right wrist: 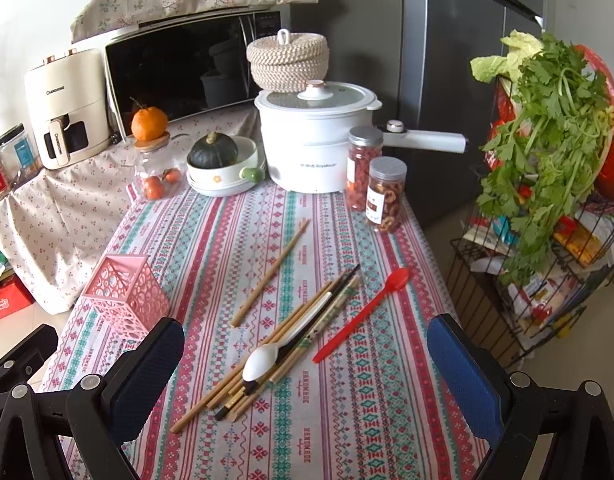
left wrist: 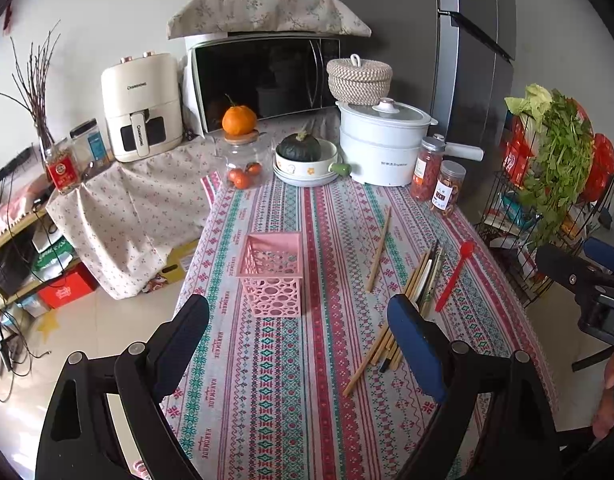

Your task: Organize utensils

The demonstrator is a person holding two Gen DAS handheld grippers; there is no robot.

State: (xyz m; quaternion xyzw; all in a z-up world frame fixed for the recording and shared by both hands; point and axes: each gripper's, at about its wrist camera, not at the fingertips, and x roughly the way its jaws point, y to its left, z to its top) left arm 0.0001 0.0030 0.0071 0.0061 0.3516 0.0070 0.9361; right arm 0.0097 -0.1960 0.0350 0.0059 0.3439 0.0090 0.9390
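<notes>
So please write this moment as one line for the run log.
left tool: open, empty | right tool: open, empty | pink basket: empty | chopsticks, white spoon, red spoon: on tablecloth

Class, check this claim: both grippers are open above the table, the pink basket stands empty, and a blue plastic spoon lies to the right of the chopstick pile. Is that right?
One detail is wrong: the plastic spoon is red, not blue, as the right wrist view shows. The rest holds: it lies right of the chopstick pile, the pink basket stands empty, and the left gripper and right gripper have open jaws.

Table under patterned tablecloth (right wrist: 347, 400), pink basket (right wrist: 125, 296), chopstick pile (right wrist: 291, 332), lone chopstick (right wrist: 271, 274), red spoon (right wrist: 363, 312), white pot (right wrist: 311, 148), two jars (right wrist: 375, 184)
</notes>
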